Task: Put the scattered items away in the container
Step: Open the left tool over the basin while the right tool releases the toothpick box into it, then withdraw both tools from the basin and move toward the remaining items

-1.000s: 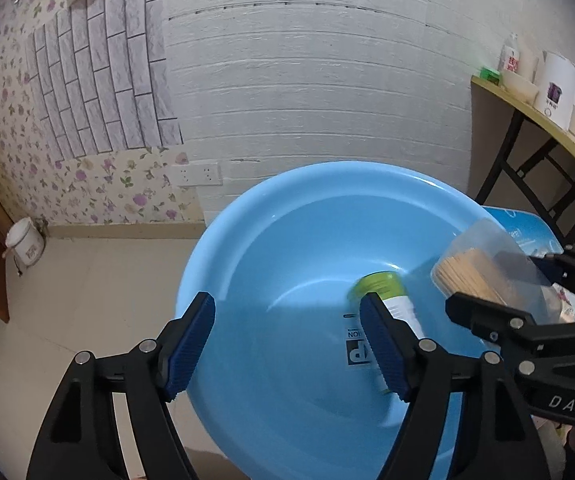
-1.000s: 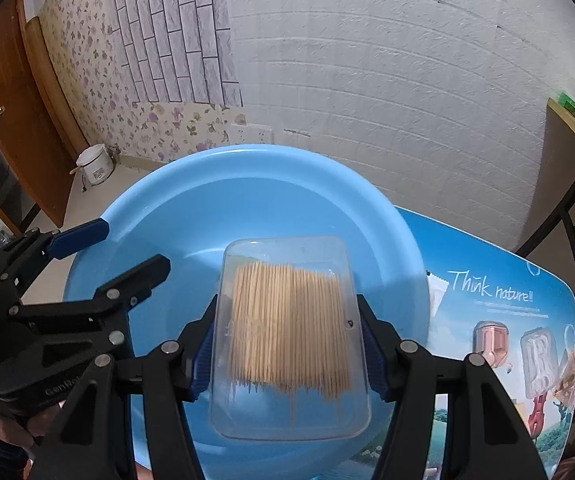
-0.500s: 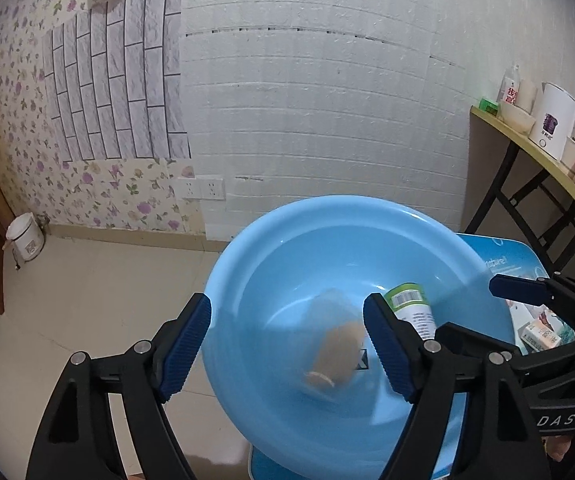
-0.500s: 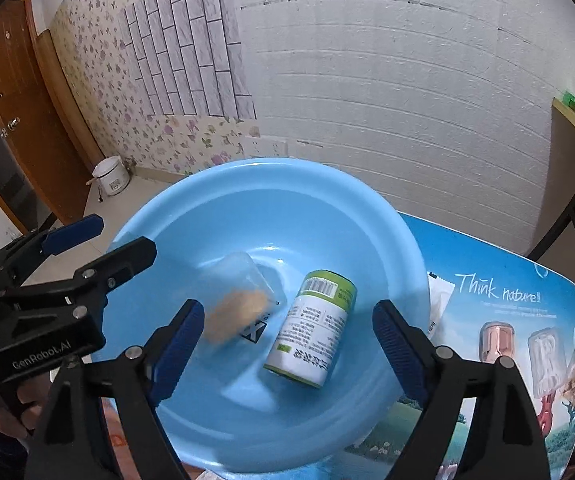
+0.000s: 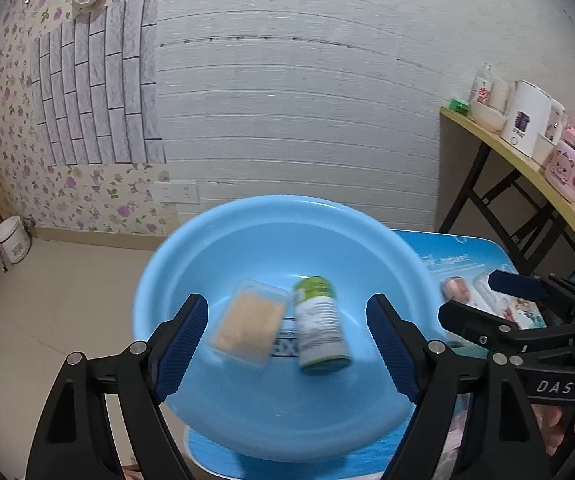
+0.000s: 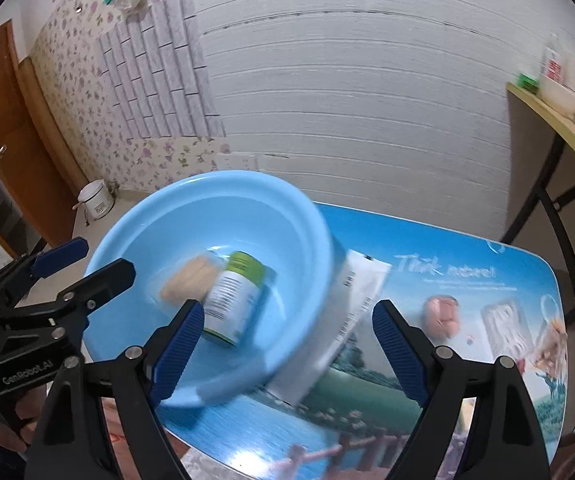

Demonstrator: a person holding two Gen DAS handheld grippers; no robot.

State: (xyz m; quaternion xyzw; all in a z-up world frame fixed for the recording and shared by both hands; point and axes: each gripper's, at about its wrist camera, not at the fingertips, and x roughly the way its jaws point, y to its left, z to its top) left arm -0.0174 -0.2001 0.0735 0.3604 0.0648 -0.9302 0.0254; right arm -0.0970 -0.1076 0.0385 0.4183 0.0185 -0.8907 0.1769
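Behind your two grippers, a white brick-pattern wall [image 5: 287, 100] fills the back of the room. Left of it is flowery wallpaper [image 5: 3, 92], with a small white pot [image 5: 12, 239] on the floor below. On the right, a yellow shelf table [image 5: 527, 168] holds a white kettle [image 5: 529, 118] and a pink box [image 5: 566, 170].

On the blue picture table [image 6: 447, 280] sits the blue basin [image 5: 215, 248]. Two of the scattered things lie inside it already. One is the clear toothpick box [image 5: 247, 326], which looks a bit blurry. The other is the green-capped bottle [image 5: 318, 322], lying on its side just right of the box. They look like they touch, but you cannot be sure. Outside the basin, a white packet [image 6: 351, 304] leans against the basin's right wall.

Nothing stands in your way above the basin.

Your left gripper [image 5: 287, 344] hangs over the near side of the basin and tips down toward it. Its blue fingers [image 5: 181, 338] are opening, and nothing is held between them. Your right gripper [image 6: 283, 350] also tips down, over the basin's right edge and the packet. Its fingers [image 6: 397, 350] stand wide apart and hold nothing. Each gripper shows up at the edge of the other's view.
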